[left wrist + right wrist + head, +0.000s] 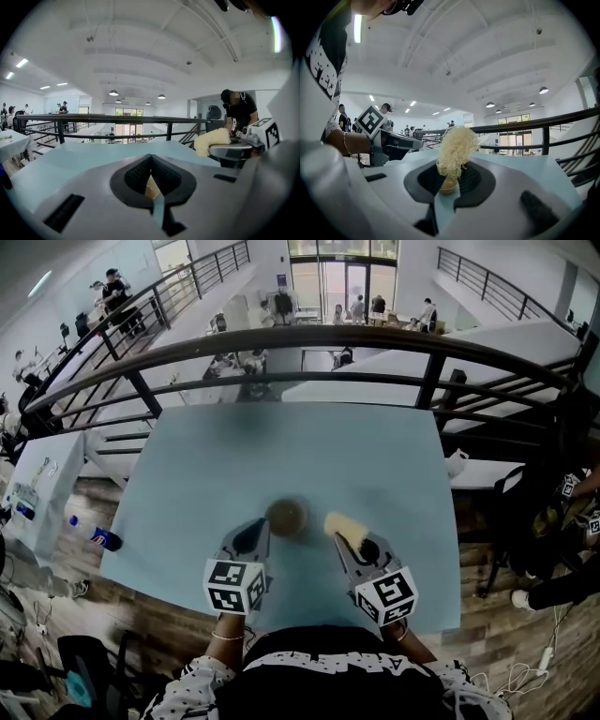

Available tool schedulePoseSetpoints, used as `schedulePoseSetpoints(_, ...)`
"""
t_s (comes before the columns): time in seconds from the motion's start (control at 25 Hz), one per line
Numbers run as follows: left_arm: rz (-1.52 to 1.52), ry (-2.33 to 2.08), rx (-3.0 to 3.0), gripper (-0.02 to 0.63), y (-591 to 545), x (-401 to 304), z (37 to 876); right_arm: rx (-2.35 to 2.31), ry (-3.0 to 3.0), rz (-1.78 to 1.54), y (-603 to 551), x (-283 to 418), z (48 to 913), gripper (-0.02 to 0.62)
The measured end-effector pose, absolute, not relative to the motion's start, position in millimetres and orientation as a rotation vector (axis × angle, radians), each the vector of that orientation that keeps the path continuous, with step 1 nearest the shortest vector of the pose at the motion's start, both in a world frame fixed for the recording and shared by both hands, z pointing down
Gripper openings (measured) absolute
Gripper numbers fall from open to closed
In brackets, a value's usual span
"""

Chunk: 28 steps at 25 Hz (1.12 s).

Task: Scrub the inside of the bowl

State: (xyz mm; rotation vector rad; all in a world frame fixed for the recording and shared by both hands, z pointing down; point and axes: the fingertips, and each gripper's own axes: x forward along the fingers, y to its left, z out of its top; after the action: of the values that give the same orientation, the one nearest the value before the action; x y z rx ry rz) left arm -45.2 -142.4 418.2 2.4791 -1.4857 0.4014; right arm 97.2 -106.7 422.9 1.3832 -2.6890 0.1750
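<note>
Head view first: I've got the bowl (286, 517) sitting on the light-blue table (281, 446), on the near half, upright, its brownish inside facing up. My left tongs (253, 535) sit just beside its near-left rim. My right tongs (349, 545) are on its near-right side, and the pale yellow scrubber (343, 525) sticks out ahead of them. The scrubber is just beside the bowl, not inside it.

Over to the left gripper view: the left tongs (151, 164) are pressed together at the tips with nothing pinched. A tan sliver of the bowl (151, 187) shows through the slot below the tips. Off to the right I can see the scrubber (213, 140) poking out of the other tool.

Right gripper view now: the right tongs (452, 176) are pinching the scrubber (457, 150) by its lower end, and its stringy bulk stands up above the pads. The bowl (448, 186) peeks out just under it. A dark railing (309, 343) runs past the table's far edge.
</note>
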Motion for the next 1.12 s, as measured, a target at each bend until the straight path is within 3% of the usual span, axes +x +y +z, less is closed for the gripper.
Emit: schedulePoseSetpoints(1.12, 0.419, -1.526, 2.497, 0.015, -93.4, 6.2, 416.8, 1.361, -2.754, 0.159, -74.0, 142.6, 422.6, 0.055)
